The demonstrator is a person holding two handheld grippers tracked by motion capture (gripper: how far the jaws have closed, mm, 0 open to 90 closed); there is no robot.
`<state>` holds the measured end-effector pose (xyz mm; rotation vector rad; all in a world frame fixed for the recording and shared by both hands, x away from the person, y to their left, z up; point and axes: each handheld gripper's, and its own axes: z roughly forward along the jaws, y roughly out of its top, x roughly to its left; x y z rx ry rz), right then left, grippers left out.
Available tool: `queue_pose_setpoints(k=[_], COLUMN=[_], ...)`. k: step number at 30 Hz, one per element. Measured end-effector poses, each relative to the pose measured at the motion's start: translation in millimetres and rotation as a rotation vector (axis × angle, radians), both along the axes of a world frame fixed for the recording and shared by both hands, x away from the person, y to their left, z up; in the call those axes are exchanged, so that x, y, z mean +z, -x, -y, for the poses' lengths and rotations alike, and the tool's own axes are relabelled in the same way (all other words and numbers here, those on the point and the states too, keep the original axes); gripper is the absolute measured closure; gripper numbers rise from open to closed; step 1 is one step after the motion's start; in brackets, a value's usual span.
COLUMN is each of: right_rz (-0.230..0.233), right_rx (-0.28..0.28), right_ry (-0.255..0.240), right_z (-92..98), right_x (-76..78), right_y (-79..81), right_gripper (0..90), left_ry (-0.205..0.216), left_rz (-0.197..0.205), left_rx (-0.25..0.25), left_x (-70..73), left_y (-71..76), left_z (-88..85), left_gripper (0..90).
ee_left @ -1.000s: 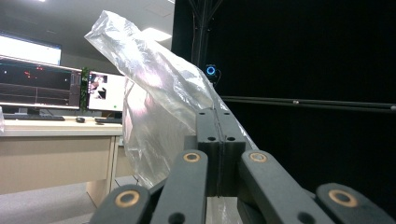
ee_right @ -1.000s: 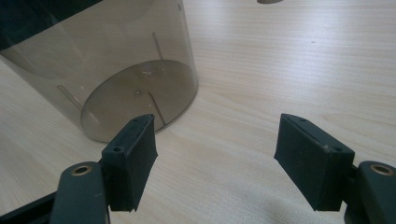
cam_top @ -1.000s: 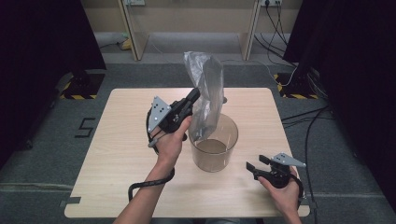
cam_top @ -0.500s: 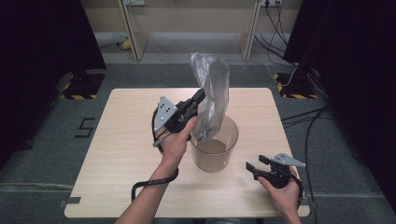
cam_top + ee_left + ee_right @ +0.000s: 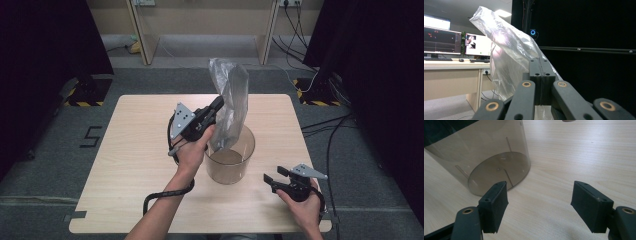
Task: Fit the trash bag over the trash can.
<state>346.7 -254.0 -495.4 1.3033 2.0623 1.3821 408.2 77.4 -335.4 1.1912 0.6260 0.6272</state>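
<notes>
A clear plastic bag [image 5: 231,97] hangs upright over a smoky transparent round container [image 5: 231,161] that stands on the wooden table [image 5: 130,150]. My left gripper [image 5: 218,104] is shut on the bag's side, above the container's left rim. In the left gripper view its jaws [image 5: 541,63] meet with the film of the bag [image 5: 506,47] pinched between them. My right gripper [image 5: 272,179] rests near the table's front right, open, pointing at the container. In the right gripper view nothing lies between its pads [image 5: 540,202], and the container [image 5: 491,152] stands just beyond them.
A pale wooden shelf frame [image 5: 200,30] stands on the floor behind the table, with cables [image 5: 320,125] trailing to the right. Black curtains flank both sides. A desk with monitors [image 5: 444,40] is in the left gripper view.
My left gripper has carried the bag slightly to the right, toward the container. The right gripper has stayed where it was.
</notes>
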Motion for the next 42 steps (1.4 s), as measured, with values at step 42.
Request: queue_pose_setpoints(k=[42], right_rz=[0.001], right_rx=[0.004], right_ry=[0.0], right_z=[-0.6], right_x=[-0.3], right_y=[-0.2], right_gripper=[29.4], left_ry=[-0.084], left_rz=[-0.065], left_rx=[-0.008], left_x=[-10.7], left_y=[-8.0], left_z=[3.5], left_gripper=[90.0])
